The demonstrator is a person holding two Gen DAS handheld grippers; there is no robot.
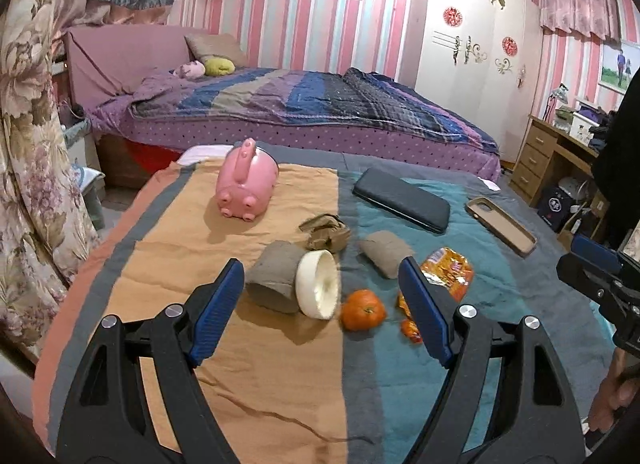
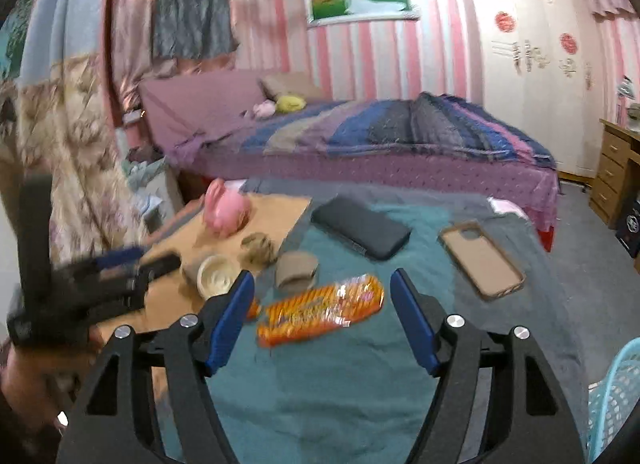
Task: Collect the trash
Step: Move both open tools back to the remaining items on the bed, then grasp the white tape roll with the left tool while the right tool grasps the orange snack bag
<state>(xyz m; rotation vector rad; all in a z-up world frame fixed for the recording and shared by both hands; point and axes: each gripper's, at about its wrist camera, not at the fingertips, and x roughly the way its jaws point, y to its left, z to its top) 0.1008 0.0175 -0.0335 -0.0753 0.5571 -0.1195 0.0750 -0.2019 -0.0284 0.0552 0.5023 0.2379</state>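
Note:
An orange snack wrapper (image 2: 320,310) lies on the teal cloth; it also shows in the left wrist view (image 1: 450,270). My right gripper (image 2: 322,282) is open and empty, just short of the wrapper. My left gripper (image 1: 322,270) is open and empty above a cream tape roll (image 1: 318,290), with an orange mandarin (image 1: 363,310) beside it. Crumpled brown paper (image 1: 325,232) and two grey-brown paper rolls (image 1: 274,278) (image 1: 385,252) lie close by. The left gripper appears blurred at the left of the right wrist view (image 2: 120,264).
A pink piggy bank (image 1: 246,181), a black case (image 1: 402,199) and a brown phone case (image 1: 502,225) lie farther back on the table. A light-blue mesh basket (image 2: 616,396) stands at the right edge. A bed (image 1: 304,111) is behind.

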